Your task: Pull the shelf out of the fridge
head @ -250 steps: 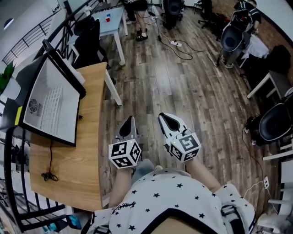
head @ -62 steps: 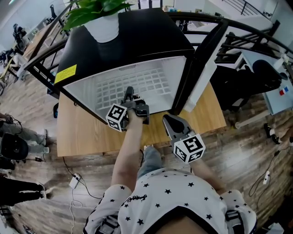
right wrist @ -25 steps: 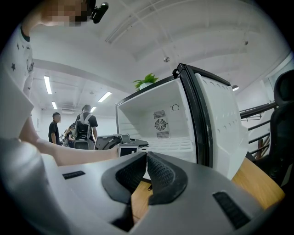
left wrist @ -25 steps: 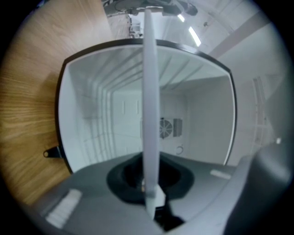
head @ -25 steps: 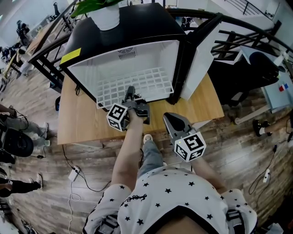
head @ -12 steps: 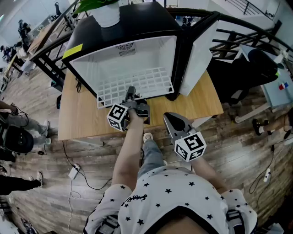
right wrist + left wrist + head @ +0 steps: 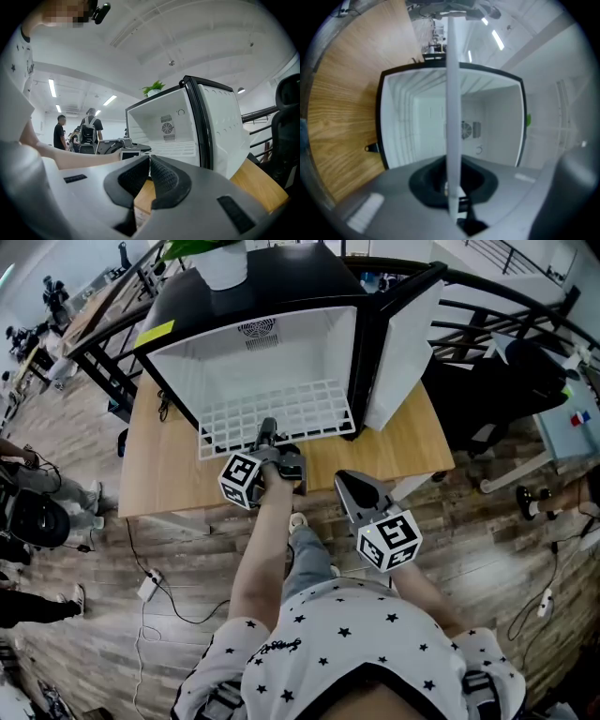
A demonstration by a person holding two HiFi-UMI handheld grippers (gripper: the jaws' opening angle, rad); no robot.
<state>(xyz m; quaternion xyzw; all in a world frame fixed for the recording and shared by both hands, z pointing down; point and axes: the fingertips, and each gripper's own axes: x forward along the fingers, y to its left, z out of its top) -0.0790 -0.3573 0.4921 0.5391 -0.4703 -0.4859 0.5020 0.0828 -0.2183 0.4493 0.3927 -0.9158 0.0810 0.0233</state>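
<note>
Drawn further from the fridge point(image 7: 281, 287) than a second ago: wire shelf point(image 7: 281, 409), front rail pinched in left gripper point(image 7: 267, 429) fingers. Nearer, right gripper point(image 7: 343, 482) fingers closed, empty, at wooden bench point(image 7: 164, 474) edge above plank floor point(image 7: 450, 521). Seen only in right gripper view: people point(image 7: 89, 129) beyond.

A light wooden tabletop point(image 7: 169, 474) stands on a grey-brown wood-plank floor point(image 7: 94, 643). On the floor near the table's left front corner lies a white power strip point(image 7: 148, 589), with a black cable point(image 7: 197, 615) trailing from it. A green leafy plant in a white pot point(image 7: 223, 263) shows at the top edge. Black metal railing point(image 7: 525, 292) curves behind, above a black office chair point(image 7: 497, 381). A light blue table point(image 7: 574, 427) sits at the right edge. Two standing people point(image 7: 60, 133) appear in the right gripper view.
</note>
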